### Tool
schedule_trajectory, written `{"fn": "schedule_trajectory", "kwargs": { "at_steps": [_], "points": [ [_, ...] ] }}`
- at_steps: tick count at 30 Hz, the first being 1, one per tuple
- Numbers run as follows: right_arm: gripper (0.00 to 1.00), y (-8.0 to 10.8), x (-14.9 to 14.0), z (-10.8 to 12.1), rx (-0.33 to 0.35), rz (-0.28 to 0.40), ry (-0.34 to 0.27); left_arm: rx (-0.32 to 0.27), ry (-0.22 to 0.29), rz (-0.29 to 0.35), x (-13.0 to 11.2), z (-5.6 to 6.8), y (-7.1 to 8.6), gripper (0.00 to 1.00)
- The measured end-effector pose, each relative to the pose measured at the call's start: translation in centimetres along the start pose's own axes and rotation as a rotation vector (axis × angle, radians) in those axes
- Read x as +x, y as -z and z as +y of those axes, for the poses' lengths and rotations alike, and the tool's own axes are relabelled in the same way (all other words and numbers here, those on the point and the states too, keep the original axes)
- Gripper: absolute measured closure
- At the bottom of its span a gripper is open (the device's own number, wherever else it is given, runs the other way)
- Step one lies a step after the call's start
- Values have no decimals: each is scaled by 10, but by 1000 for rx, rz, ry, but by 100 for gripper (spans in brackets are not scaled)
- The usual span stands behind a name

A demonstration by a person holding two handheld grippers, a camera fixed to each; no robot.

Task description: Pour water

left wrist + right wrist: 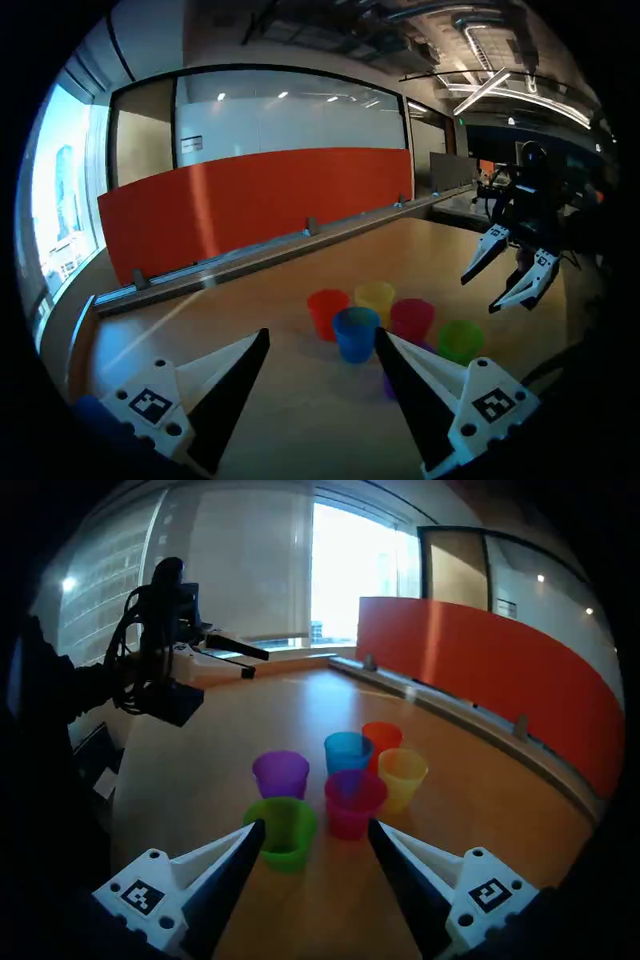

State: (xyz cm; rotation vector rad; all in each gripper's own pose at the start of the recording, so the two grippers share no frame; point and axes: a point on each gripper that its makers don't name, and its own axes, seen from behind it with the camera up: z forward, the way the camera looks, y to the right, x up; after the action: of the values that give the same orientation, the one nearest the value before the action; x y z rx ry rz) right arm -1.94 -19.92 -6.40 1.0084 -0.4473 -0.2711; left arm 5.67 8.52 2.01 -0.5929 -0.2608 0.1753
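While 6 coloured cups (pixel 352 800) stand clustered on the counter (pixel 480 816), the left gripper (pixel 320 332) and right gripper (pixel 314 824) both hover released, grasping nothing, each facing the cluster from a different side.

Your left white-and-black two-finger gripper (pixel 321 334): held roughly level, pointing forward, jaws spread wide. Your right white-and-black two-finger gripper (pixel 316 824): same pose, jaws equally apart. In the left gripper view, the right one hangs ahead and to the right, well apart, tips angled down, parted.
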Motion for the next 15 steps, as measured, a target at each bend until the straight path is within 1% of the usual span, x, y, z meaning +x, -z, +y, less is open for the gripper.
{"fn": "schedule_trajectory", "kwargs": {
  "at_steps": [8,15],
  "points": [
    [1,-13,-14,-16,45,-37,11,-2,-6,-5,-2,0,-1,3],
    [1,-22,-21,-26,70,-57,22,3,-9,-7,-3,-2,-1,3]
  ]
}}
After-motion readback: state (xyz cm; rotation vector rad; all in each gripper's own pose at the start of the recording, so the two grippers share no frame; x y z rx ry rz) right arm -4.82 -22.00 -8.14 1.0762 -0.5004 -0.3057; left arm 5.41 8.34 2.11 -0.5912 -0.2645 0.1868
